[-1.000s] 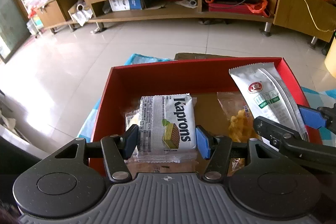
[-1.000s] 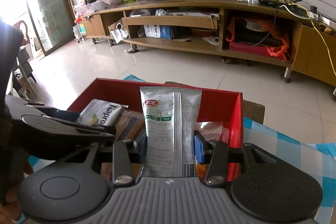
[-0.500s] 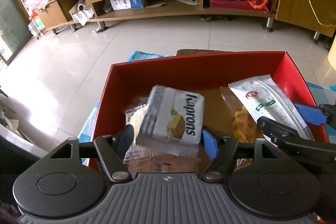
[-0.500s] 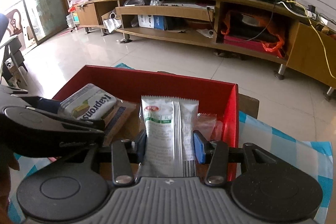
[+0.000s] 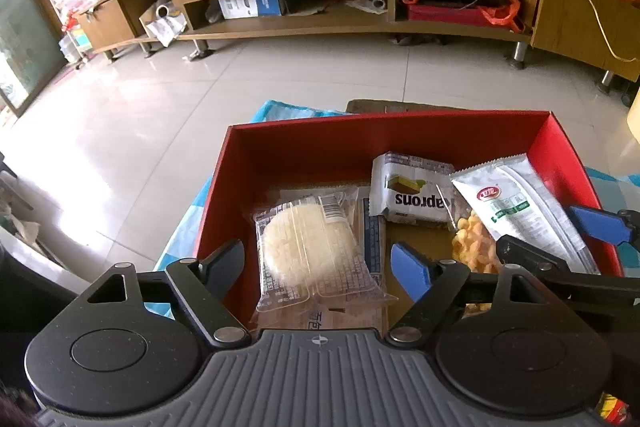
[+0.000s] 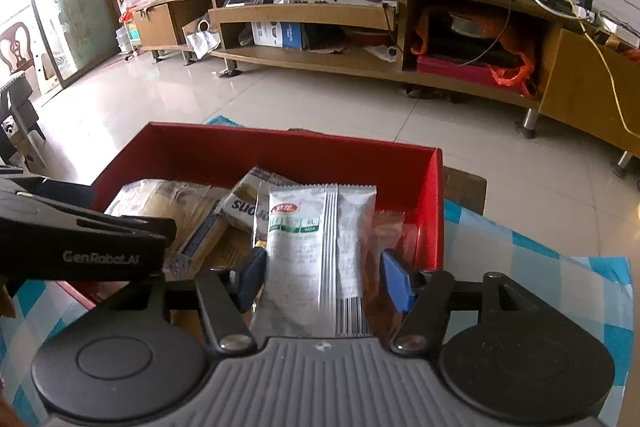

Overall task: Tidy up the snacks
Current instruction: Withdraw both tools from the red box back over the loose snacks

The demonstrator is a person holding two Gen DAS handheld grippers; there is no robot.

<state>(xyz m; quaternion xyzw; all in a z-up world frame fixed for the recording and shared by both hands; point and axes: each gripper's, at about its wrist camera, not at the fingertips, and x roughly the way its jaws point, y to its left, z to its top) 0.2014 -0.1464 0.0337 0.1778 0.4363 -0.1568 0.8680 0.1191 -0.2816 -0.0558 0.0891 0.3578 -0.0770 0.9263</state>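
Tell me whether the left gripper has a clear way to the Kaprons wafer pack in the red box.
Probably yes. The left gripper is open and empty, and the Kaprons wafer pack lies uncovered ahead of it in the red box. Only the silver pouch, between the right gripper's fingers, crowds its right edge.

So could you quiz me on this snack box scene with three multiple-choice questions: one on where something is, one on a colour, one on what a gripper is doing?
1. Where does the white Kaprons wafer packet lie?
A. on the floor
B. inside the red cardboard box
C. on the TV shelf

2. What colour are the pads of the left gripper?
A. blue
B. yellow
C. green

3. What is the right gripper doing?
A. gripping a cup
B. hanging open over bare floor
C. standing open around the silver sachet with the red logo

Answers: 1 B, the packet rests among the snacks within the red walls. 2 A, the inner faces show blue. 3 C, gaps show between both pads and the sachet.
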